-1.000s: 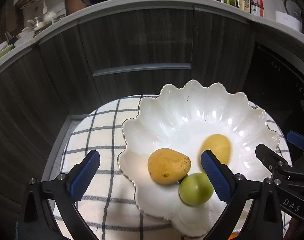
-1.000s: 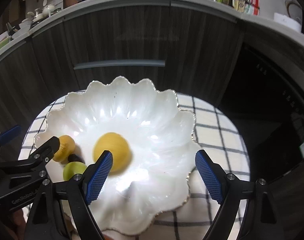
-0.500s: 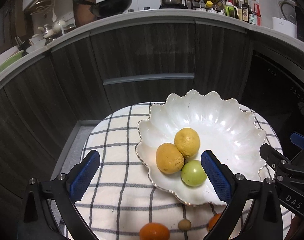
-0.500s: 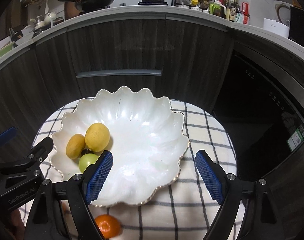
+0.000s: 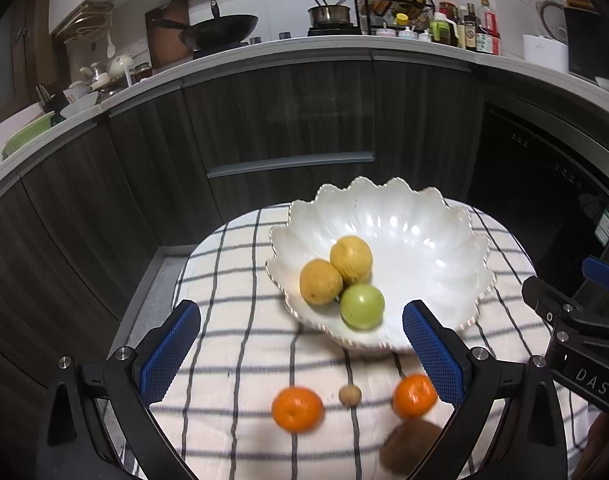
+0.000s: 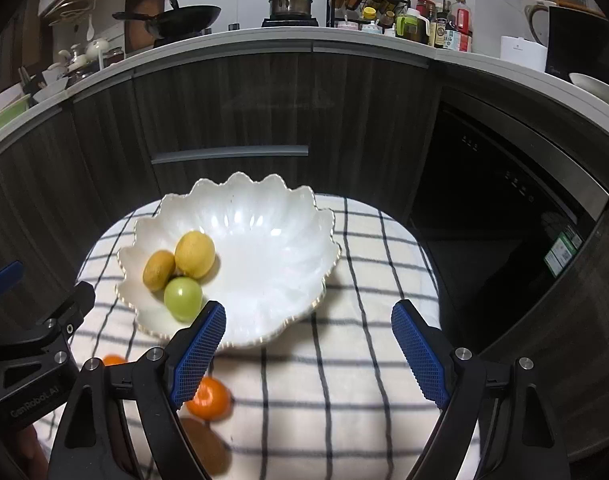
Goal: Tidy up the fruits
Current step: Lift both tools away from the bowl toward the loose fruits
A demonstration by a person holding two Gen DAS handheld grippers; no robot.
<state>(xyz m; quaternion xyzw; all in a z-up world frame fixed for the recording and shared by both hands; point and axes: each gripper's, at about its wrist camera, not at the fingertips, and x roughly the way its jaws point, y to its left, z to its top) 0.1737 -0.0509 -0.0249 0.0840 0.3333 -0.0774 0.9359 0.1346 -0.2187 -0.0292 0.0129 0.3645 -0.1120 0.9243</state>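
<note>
We see both grippers released, empty: left gripper [image 5: 300, 350], right gripper [image 6: 308, 346]. Three fruits sit in bowl [image 5: 424, 240] ahead; two oranges [image 5: 297, 409] and kiwi [image 5: 410, 446] lie on cloth between left jaws.

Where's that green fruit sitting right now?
The green fruit sits inside the white bowl, near its front-left rim, touching two yellow fruits just behind it.

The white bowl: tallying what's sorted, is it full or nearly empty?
Mostly empty: the white bowl holds three fruits clustered at one side; the rest is bare.
</note>
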